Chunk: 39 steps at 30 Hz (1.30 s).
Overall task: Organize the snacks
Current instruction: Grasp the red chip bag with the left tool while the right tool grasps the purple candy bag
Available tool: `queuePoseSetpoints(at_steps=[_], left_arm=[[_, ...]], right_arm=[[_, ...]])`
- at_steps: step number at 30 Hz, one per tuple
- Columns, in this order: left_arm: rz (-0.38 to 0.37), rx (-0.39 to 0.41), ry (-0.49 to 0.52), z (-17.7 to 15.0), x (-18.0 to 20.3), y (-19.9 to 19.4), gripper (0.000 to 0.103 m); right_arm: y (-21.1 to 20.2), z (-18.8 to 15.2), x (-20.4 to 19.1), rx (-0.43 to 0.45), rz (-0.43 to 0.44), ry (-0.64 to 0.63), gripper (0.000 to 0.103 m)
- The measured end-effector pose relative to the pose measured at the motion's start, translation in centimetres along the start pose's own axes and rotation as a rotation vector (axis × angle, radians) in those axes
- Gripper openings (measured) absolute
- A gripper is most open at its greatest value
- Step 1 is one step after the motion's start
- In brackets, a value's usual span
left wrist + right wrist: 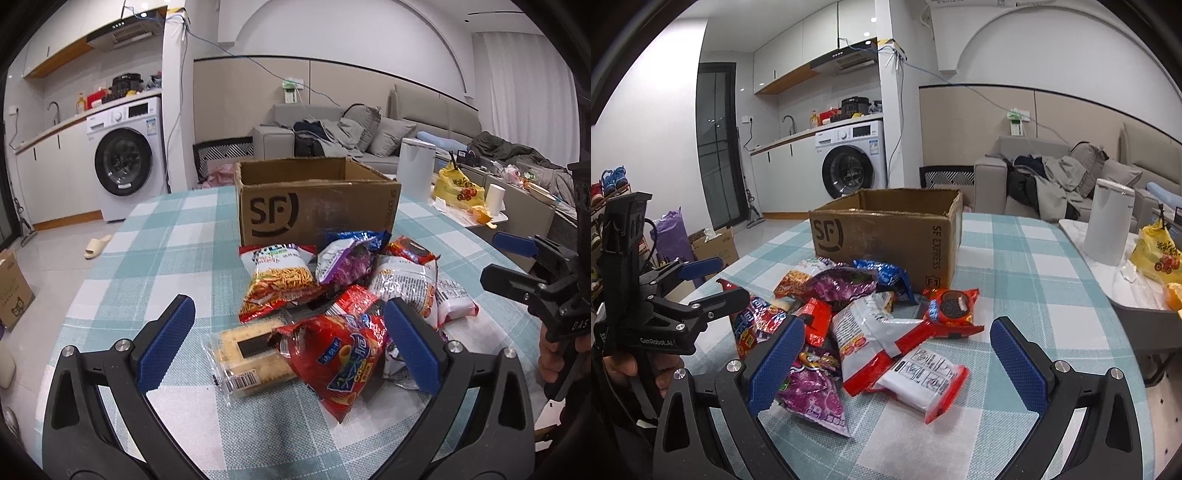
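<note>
A pile of snack packets lies on the checked tablecloth (155,236) in front of an open cardboard box (317,206) marked SF. My left gripper (288,314) hovers open over the near side of the pile, straddling a red crisp bag (332,362) and a clear cracker pack (243,358). Behind them lie a stick-snack bag (280,280) and a purple bag (343,262). My right gripper (897,328) is open above a white-and-red packet (923,380), with a cookie pack (953,306) beyond it and another purple bag (812,387) by its left finger. Neither holds anything.
The box (886,240) stands at the table's far middle, its inside hidden. At the right, a side table carries a white canister (1108,221), a yellow plastic bag (1156,254) and a paper roll (495,199). A washing machine (125,162) and a sofa stand beyond.
</note>
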<state>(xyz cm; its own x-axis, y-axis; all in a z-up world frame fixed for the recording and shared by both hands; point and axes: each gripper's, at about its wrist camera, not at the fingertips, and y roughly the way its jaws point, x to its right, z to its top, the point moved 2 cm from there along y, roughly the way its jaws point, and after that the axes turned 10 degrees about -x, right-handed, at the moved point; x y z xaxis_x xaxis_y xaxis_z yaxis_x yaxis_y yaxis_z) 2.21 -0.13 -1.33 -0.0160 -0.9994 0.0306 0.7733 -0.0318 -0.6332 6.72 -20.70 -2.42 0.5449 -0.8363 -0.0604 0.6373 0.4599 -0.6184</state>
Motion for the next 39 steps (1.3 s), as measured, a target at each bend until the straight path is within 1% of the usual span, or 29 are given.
queuePoseSetpoints(at_steps=[2,4,6,8,10,12,13,15,16,17,19,22,25,30,33,37,38,39], left_arm=[[0.005,0.005,-0.007,-0.1,-0.1,-0.1,0.102],[-0.014,0.014,0.000,-0.2,0.0,-0.3,0.102],[-0.018,-0.005,0.023,-0.4,0.3,-0.2,0.102],[-0.005,-0.018,0.047,-0.4,1.0,-0.1,0.102],[-0.011,-0.033,0.064,-0.5,1.4,0.1,0.102],[-0.024,-0.050,0.070,-0.6,1.6,0.3,0.102],[-0.012,-0.056,0.069,-0.7,1.7,0.4,0.102],[0.001,-0.063,0.056,-0.7,1.5,0.5,0.102],[0.002,-0.069,0.047,-0.7,1.2,0.7,0.102],[-0.001,-0.082,0.038,-0.7,1.0,0.9,0.102],[-0.014,-0.115,0.027,-0.9,0.6,1.4,0.102],[-0.028,-0.139,0.015,-1.1,0.2,1.8,0.102],[-0.046,-0.165,0.014,-1.1,0.1,2.3,0.102],[-0.053,-0.195,-0.004,-1.1,-0.1,3.0,0.101],[-0.078,-0.230,0.001,-1.1,0.0,3.9,0.098],[-0.094,-0.244,0.019,-1.1,0.6,4.3,0.089],[-0.097,-0.248,0.025,-1.2,0.7,4.4,0.089],[-0.099,-0.256,0.030,-1.2,0.9,4.5,0.085]], right_arm=[[0.4,-0.2,-0.3,-0.028,0.010,-0.001,0.103],[0.8,-0.4,-0.7,-0.065,-0.004,-0.015,0.102],[1.2,-0.6,-1.1,-0.097,-0.002,-0.014,0.097],[1.5,-0.9,-1.3,-0.124,0.037,0.006,0.096],[1.6,-1.1,-1.7,-0.137,0.075,0.016,0.096],[1.8,-1.2,-2.3,-0.151,0.093,0.009,0.096],[1.9,-1.3,-2.6,-0.159,0.097,-0.003,0.095],[2.2,-1.3,-3.1,-0.186,0.089,-0.019,0.090],[2.3,-1.4,-3.1,-0.194,0.101,-0.013,0.089],[2.5,-1.4,-3.2,-0.208,0.134,-0.001,0.089],[2.6,-1.5,-3.4,-0.220,0.164,0.000,0.088],[2.6,-1.5,-3.8,-0.232,0.183,-0.006,0.088],[2.8,-1.7,-4.1,-0.250,0.229,0.009,0.087],[2.5,-1.7,-5.1,-0.251,0.259,-0.019,0.087],[2.7,-1.9,-5.6,-0.266,0.263,-0.044,0.087],[3.9,-2.4,-6.2,-0.309,0.262,-0.050,0.085],[4.2,-2.5,-6.2,-0.320,0.258,-0.043,0.085],[4.6,-2.5,-6.2,-0.332,0.253,-0.038,0.082]])
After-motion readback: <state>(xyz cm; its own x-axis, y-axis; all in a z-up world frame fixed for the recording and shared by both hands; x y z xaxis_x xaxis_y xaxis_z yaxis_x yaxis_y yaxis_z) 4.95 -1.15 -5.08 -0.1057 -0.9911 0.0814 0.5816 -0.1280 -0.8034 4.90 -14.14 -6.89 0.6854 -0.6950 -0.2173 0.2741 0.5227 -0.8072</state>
